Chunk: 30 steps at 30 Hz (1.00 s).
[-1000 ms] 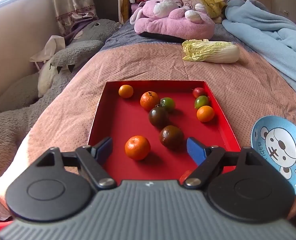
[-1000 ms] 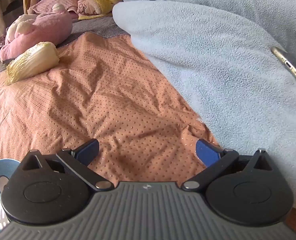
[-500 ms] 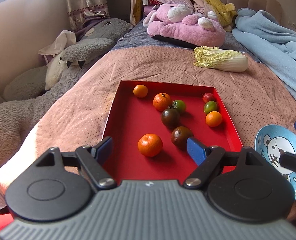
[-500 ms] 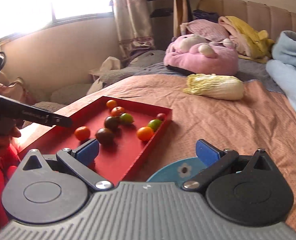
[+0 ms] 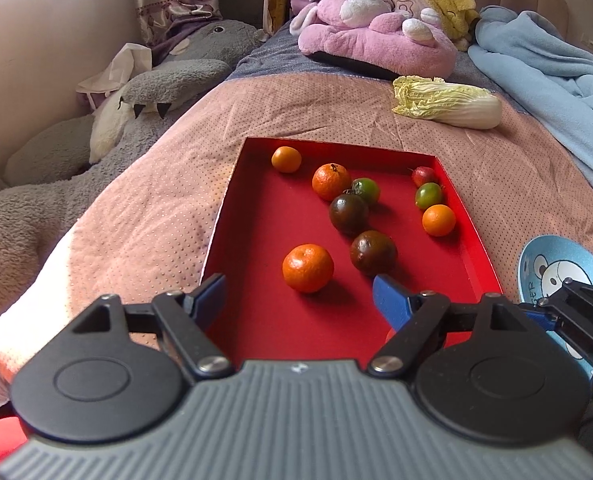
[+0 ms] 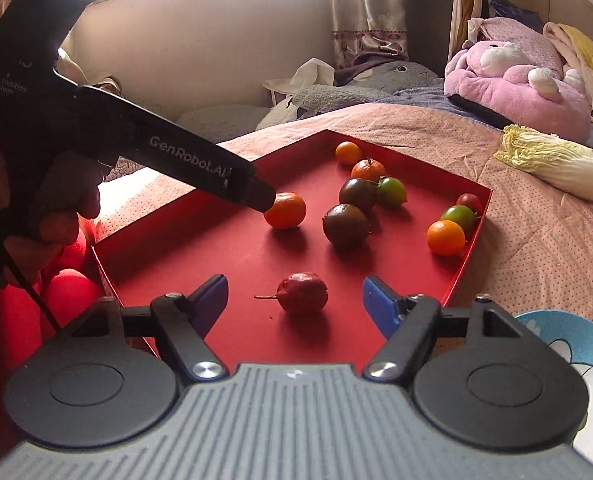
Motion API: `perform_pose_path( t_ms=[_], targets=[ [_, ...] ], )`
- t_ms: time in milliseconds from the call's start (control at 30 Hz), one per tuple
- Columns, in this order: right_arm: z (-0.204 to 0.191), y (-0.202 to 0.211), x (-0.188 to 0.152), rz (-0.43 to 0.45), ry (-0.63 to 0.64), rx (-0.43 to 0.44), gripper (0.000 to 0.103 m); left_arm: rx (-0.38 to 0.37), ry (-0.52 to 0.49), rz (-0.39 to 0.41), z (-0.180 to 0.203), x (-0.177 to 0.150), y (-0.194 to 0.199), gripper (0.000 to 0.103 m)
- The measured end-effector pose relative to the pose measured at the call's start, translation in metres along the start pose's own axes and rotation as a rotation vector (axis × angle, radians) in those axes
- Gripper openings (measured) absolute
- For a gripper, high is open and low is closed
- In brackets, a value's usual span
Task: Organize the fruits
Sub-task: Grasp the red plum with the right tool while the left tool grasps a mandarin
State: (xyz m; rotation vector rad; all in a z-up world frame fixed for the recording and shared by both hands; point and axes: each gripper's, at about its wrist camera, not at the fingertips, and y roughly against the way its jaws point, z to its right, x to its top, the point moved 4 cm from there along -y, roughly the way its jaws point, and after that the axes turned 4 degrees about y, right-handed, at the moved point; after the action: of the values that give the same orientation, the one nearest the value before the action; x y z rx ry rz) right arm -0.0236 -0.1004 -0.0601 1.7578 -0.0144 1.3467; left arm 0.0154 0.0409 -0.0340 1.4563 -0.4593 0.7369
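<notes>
Nine loose fruits in shallow red cardboard tray (image 6: 470,240) on pink dotted quilt (image 5: 144,216).
Right gripper (image 6: 294,300) closing around small red stemmed fruit (image 6: 302,291), pads not yet pressing. Left gripper (image 5: 298,300) narrowing slightly, nothing grasped, near round orange mandarin (image 5: 307,268). Judged light, soft-skinned, prone to rolling; best pinched gently across widest part, clear of stem.

A bed with a pink dotted cover (image 5: 296,116) carries everything. A red tray (image 5: 470,236) lies on it; just right of the tray sits a blue plate (image 5: 560,256), beyond the tray a cabbage (image 5: 448,102), a pink plush toy (image 5: 376,40) and a blue blanket (image 5: 544,64).
</notes>
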Motion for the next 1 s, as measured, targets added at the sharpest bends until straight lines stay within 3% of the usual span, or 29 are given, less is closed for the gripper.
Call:
perform_pose_path(
  t_ms=[33, 133, 233, 333, 500, 700, 1000],
  targets=[
    [0.0, -0.004, -0.001, -0.009, 0.008, -0.005, 0.073, -0.008, -0.002, -0.003, 0.001, 0.0, -0.002, 0.075],
    [-0.001, -0.014, -0.002, -0.03, 0.016, 0.001, 0.067, -0.014, -0.01, -0.03, 0.001, -0.001, -0.01, 0.073],
    [0.001, -0.021, -0.002, -0.041, 0.027, -0.009, 0.067, 0.005, -0.027, -0.022, -0.003, 0.003, -0.019, 0.073],
    [0.004, -0.024, 0.0, -0.042, 0.021, -0.009, 0.067, -0.026, -0.03, -0.011, -0.001, 0.008, -0.025, 0.073],
    [0.0, -0.026, 0.004, -0.053, 0.034, -0.004, 0.066, -0.013, -0.146, -0.034, 0.009, -0.002, -0.038, 0.073],
    [0.0, -0.034, 0.005, -0.078, 0.036, -0.005, 0.061, -0.011, -0.091, -0.038, -0.003, 0.002, -0.042, 0.073],
    [0.001, -0.039, 0.008, -0.091, 0.021, -0.002, 0.061, 0.011, -0.098, -0.08, -0.001, 0.003, -0.06, 0.073]
  ],
)
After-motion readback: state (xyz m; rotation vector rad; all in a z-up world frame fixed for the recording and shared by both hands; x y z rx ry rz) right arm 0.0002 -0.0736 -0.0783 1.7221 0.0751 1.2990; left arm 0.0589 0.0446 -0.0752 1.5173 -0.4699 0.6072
